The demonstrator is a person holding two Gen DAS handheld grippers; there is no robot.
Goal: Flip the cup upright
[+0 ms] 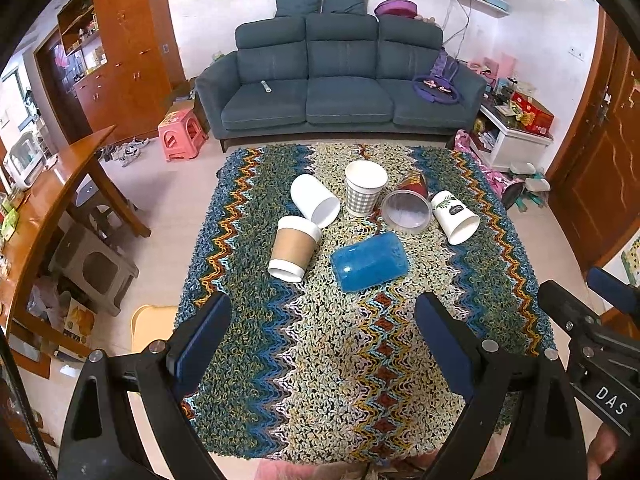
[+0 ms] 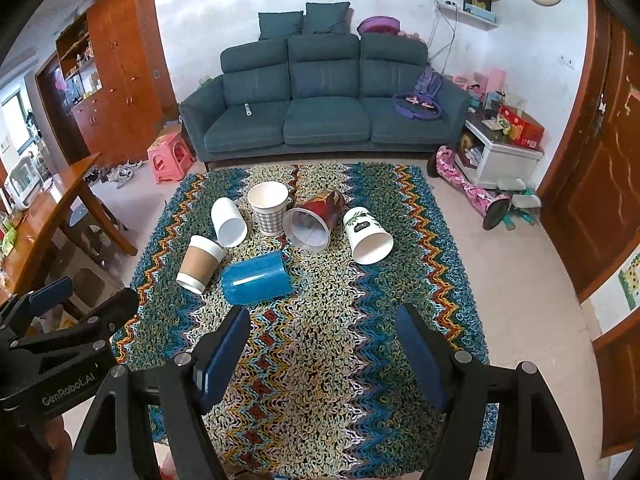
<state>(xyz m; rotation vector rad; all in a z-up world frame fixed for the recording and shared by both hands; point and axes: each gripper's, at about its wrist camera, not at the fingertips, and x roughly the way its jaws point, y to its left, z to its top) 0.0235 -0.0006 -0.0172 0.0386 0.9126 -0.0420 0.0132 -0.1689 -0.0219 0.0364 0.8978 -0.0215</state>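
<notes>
Both tools are idle. Your left tool (image 1: 322,344) has its jaws spread wide over bare cloth, gripping nothing; your right tool (image 2: 322,354) stands likewise, wide apart and empty.

The tabletop (image 1: 500,312) carries a looped, zigzag-knit cover, soft and uneven underfoot for any cup. Six cups sit grouped toward its far half. Only the checked paper cup (image 1: 364,192) stands upright. Nearest you lies the blue plastic cup (image 1: 368,262), on its side, translucent, smooth-walled and likely slippery. To its left lies the sleeved coffee cup (image 1: 294,248), with a brown corrugated band. Beyond lie a plain white cup (image 1: 314,200), a clear-rimmed red cup (image 1: 408,206) and a leaf-printed paper cup (image 1: 454,216).

Judgement: all are light and thin-walled; paper will crush under a hard squeeze. Take hold across the mid-body, gently; the cardboard sleeve offers the surest friction.
</notes>
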